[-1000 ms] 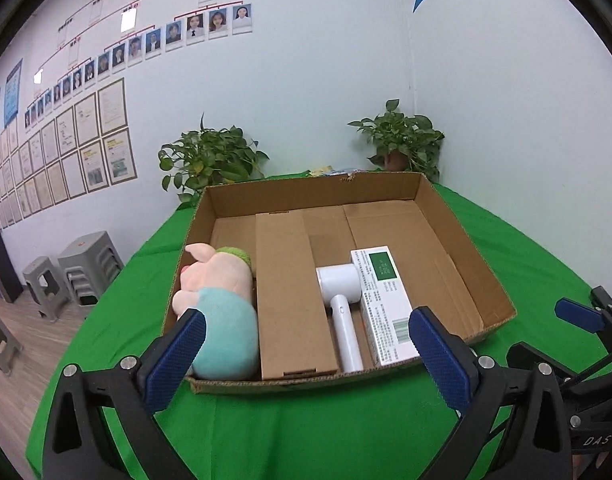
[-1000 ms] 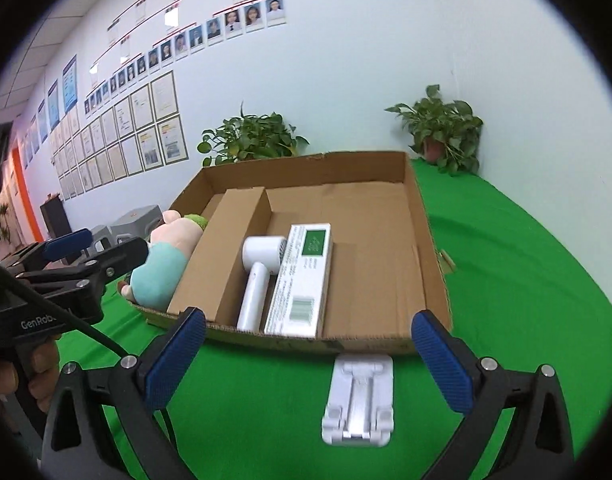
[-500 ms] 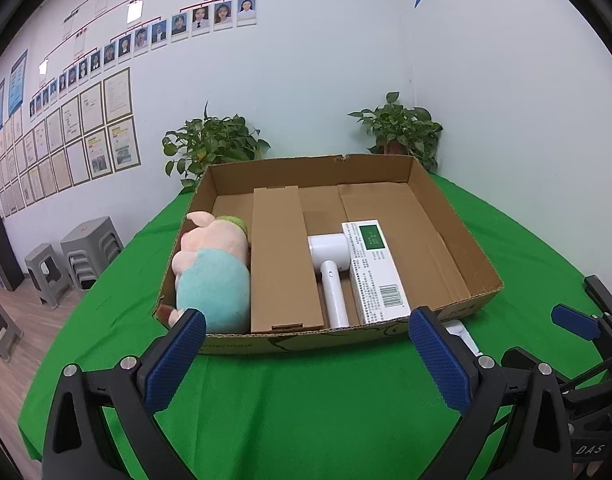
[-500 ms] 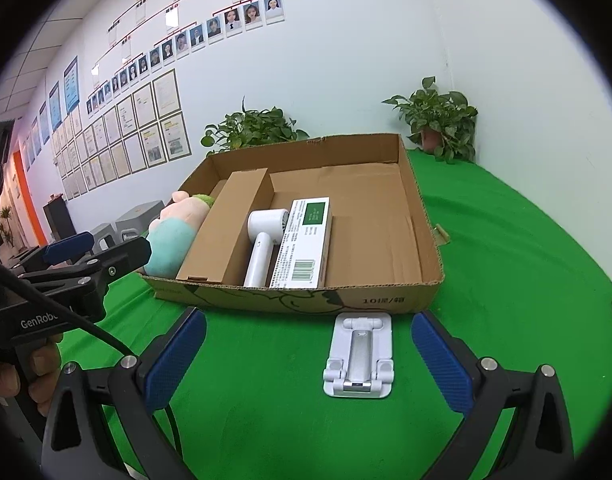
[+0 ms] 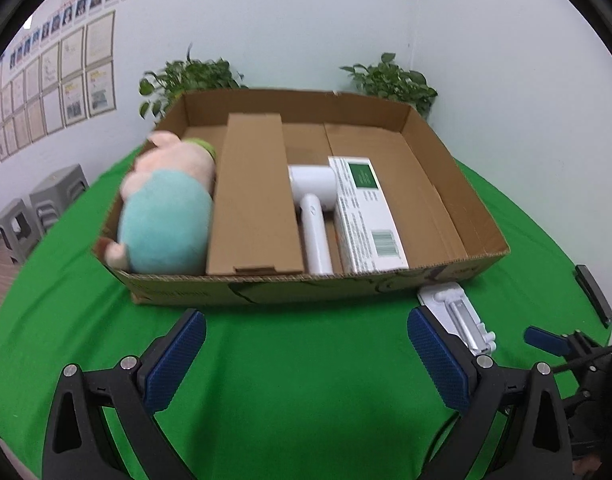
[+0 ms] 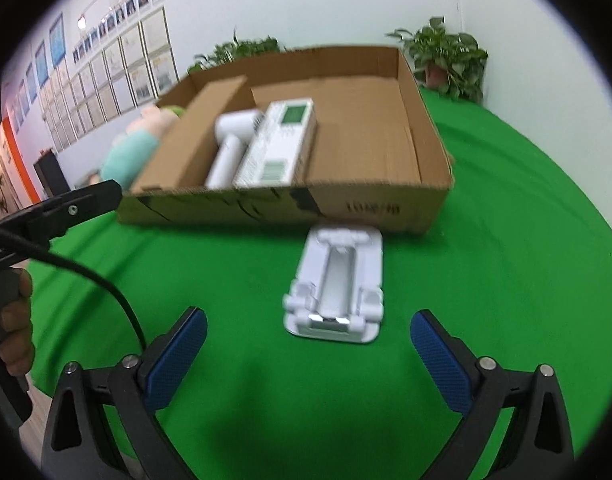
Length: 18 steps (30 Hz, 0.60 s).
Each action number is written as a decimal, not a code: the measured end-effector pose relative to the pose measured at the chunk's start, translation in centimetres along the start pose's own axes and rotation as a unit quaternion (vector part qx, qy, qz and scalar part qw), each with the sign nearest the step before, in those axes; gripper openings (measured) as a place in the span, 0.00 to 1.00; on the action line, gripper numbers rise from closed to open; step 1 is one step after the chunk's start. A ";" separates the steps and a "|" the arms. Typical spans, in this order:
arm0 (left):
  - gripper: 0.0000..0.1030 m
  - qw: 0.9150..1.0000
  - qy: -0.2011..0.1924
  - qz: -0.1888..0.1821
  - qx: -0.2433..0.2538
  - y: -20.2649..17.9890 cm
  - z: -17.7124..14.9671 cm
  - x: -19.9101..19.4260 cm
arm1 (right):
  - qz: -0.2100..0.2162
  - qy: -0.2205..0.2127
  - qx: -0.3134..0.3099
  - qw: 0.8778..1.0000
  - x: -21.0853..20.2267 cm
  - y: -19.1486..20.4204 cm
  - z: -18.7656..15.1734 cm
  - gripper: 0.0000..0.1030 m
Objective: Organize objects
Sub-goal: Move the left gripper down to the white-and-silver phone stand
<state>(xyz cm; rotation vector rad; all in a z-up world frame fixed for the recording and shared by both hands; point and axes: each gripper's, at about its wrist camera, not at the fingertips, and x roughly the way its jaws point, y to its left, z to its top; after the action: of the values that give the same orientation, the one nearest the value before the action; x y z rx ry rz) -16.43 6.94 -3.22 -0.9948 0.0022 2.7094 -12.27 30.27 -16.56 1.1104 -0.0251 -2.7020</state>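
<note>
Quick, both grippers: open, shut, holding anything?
Left gripper: open, empty.
Right gripper: open, jaws closing, nothing between them; white stand lies just ahead.

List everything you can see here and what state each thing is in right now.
Cardboard box: open-topped, partly filled.
Plush toy: lying in the box.
Hair dryer: lying flat in the box.
Green-and-white carton: flat beside the dryer.
Phone stand: folded, outside the box.
Left gripper: open, empty.
Right gripper: closing, empty.
</note>
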 end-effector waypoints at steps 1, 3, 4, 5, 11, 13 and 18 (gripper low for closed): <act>0.98 1.000 0.009 -0.011 -0.002 -0.1 -0.4 0.8 | -0.001 0.008 0.005 1.000 0.5 -0.4 -0.1 0.91; 0.98 0.999 0.021 -0.025 -0.001 -0.5 -0.9 1.8 | -0.004 0.014 0.011 1.000 1.0 -0.9 0.1 0.90; 0.98 0.999 0.026 -0.030 0.001 -0.7 -1.1 2.4 | -0.006 0.018 0.015 1.000 1.3 -1.2 0.2 0.90; 0.97 0.999 0.029 -0.033 0.003 -0.9 -1.2 2.7 | -0.007 0.022 0.017 1.000 1.6 -1.3 0.4 0.90; 0.97 0.997 0.045 -0.062 0.007 -2.1 -1.1 4.8 | -0.005 0.059 0.001 0.998 3.7 -1.3 1.0 0.87; 0.97 0.996 0.048 -0.070 0.008 -2.4 -0.9 5.2 | -0.009 0.074 -0.007 0.997 4.5 -1.3 0.8 0.77; 0.97 0.995 0.062 -0.072 0.005 -2.9 -0.7 6.1 | 0.001 0.068 -0.040 0.997 4.1 -0.9 0.4 0.68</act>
<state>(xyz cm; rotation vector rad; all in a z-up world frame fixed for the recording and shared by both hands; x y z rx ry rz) -19.78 11.11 -7.41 -1.1134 -0.0323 2.5129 -15.60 30.23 -19.20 1.2647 0.1025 -2.5944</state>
